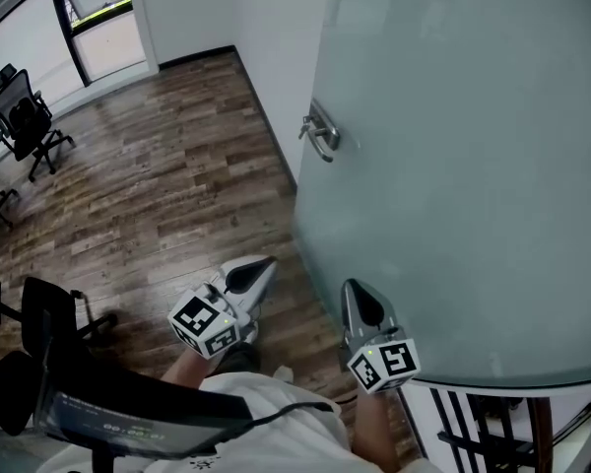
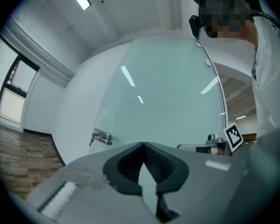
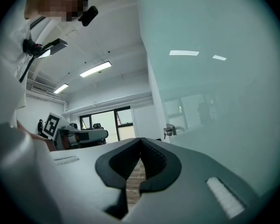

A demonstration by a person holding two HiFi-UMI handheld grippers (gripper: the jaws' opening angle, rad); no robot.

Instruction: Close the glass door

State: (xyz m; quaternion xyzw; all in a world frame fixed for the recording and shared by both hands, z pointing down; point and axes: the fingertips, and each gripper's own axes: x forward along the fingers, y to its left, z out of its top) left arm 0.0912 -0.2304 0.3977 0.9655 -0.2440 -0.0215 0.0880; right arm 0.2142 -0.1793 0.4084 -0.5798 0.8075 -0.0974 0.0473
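Left gripper [image 1: 266, 262] and right gripper [image 1: 353, 286] are hovering low beside the glass door [image 1: 453, 166] (both pinched closed, empty), handle [image 1: 320, 133] ahead

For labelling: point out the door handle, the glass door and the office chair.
door handle [image 1: 321, 134], head view, on the lever.
glass door [image 1: 473, 166], head view, mid frosted pane.
office chair [image 1: 18, 106], head view, on its backrest.

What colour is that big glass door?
Frosted pale blue-green glass door, with a silver handle; the head view shows it best.
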